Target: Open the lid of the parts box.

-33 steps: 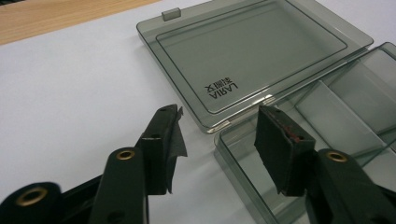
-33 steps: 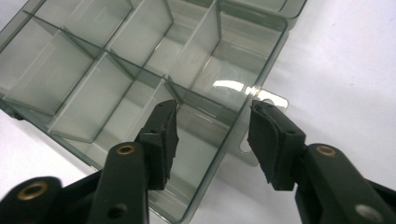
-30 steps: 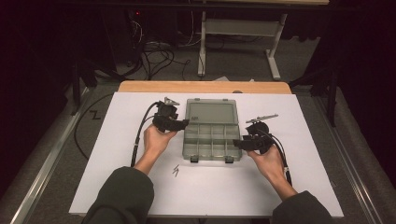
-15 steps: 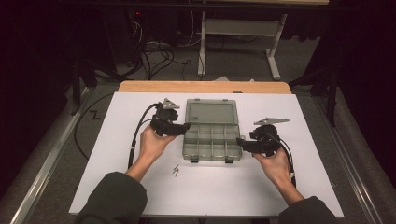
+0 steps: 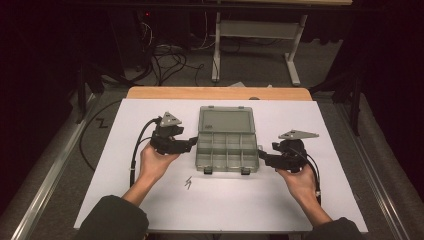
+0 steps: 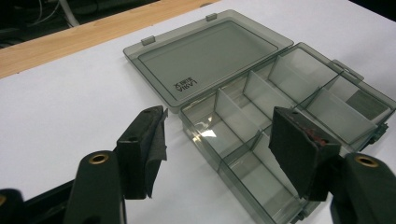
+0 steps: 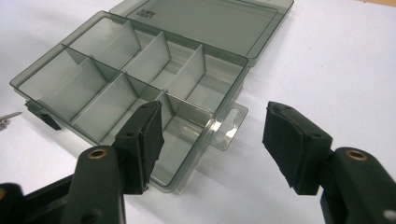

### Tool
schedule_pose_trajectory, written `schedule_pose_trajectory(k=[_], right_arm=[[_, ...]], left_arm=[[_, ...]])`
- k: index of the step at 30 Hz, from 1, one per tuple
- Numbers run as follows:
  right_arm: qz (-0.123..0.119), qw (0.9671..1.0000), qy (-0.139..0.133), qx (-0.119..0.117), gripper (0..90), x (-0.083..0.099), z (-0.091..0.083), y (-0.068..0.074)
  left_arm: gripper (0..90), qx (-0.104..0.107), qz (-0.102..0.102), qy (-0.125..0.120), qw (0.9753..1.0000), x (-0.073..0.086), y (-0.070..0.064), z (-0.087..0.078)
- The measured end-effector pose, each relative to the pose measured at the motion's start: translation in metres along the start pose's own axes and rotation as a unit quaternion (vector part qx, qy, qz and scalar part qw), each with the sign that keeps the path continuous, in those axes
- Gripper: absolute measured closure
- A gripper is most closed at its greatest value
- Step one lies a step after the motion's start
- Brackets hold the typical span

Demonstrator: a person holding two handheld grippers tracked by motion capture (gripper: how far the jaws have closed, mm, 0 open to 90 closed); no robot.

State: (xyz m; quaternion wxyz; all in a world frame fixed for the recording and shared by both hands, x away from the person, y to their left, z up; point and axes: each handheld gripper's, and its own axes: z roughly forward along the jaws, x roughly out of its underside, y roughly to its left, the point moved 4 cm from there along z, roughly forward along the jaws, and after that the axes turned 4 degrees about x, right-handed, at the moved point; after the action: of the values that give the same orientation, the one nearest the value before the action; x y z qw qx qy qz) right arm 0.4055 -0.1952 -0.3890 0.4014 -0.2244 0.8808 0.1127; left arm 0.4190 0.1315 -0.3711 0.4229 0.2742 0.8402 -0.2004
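A smoky grey clear organizer box [image 5: 227, 149] lies open in the middle of the white sheet, its lid [image 5: 226, 121] flat behind it and its several compartments bare. My left gripper [image 5: 193, 144] is open at the box's left side; in its own view the left gripper [image 6: 219, 126] has one jaw over the sheet and the other over the box [image 6: 280, 93]. At the box's right front corner my right gripper [image 5: 262, 156] is also open. In the right gripper view, the right gripper [image 7: 215, 116] straddles the clear hang tab [image 7: 229, 126] of the box [image 7: 116, 79].
A few small dark screws [image 5: 189, 183] lie on the white sheet [image 5: 150, 210] just in front of the box; one screw [image 7: 7, 119] shows at the left edge of the right gripper view. A wooden table edge [image 5: 215, 93] runs along the back, with cables and a frame on the floor beyond.
Both grippers have drawn slightly outward from the box and toward the person, the left one leftward, the right one rightward. The box has not moved.
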Motion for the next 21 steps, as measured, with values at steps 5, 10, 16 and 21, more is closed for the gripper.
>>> schedule_pose_trajectory(k=[5, 10, 16, 21], right_arm=[[0.002, 0.9999, -0.012, -0.004, 38.3, 0.002, -0.005, -0.003], [0.011, 0.9996, -0.026, -0.004, 37.4, 0.005, -0.012, -0.007], [0.015, 0.9993, -0.035, -0.006, 37.4, 0.011, -0.019, -0.011], [0.017, 0.999, -0.041, -0.003, 36.6, 0.015, -0.024, -0.012]], left_arm=[[35.4, -0.002, -0.002, -0.009, 1.0, 0.006, 0.0, -0.008], [34.9, -0.002, -0.007, -0.02, 0.9998, 0.013, 0.0, -0.018], [34.4, -0.001, -0.012, -0.026, 0.9996, 0.021, 0.0, -0.027], [34.4, -0.003, -0.008, -0.031, 0.9995, 0.028, -0.001, -0.034]])
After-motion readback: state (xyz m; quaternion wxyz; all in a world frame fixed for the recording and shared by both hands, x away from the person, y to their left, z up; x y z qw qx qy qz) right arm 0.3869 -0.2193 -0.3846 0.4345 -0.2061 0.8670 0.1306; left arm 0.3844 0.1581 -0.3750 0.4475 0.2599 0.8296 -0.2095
